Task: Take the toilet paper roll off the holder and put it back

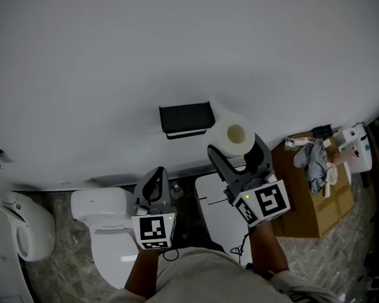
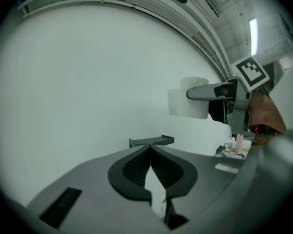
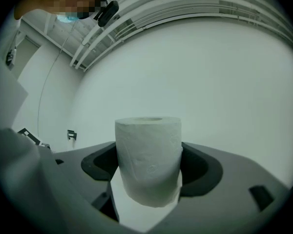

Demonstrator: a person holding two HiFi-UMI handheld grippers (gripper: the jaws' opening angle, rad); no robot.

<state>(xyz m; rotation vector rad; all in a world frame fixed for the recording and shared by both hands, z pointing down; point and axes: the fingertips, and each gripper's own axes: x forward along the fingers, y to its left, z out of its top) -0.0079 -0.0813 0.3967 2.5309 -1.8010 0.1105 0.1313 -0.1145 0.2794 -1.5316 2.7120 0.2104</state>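
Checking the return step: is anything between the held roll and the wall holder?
Nothing visible. The toilet paper roll, clamped in the right gripper, sits right beside the holder with nothing between them; the left gripper hangs lower, out of the path.

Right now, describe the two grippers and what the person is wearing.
The left gripper and right gripper are dark grey plastic, each with two curved jaws lined with black pads. Each carries a white cube with black square markers and a small green light. A thin black cable loops under the left one. The person wears a light-coloured top.
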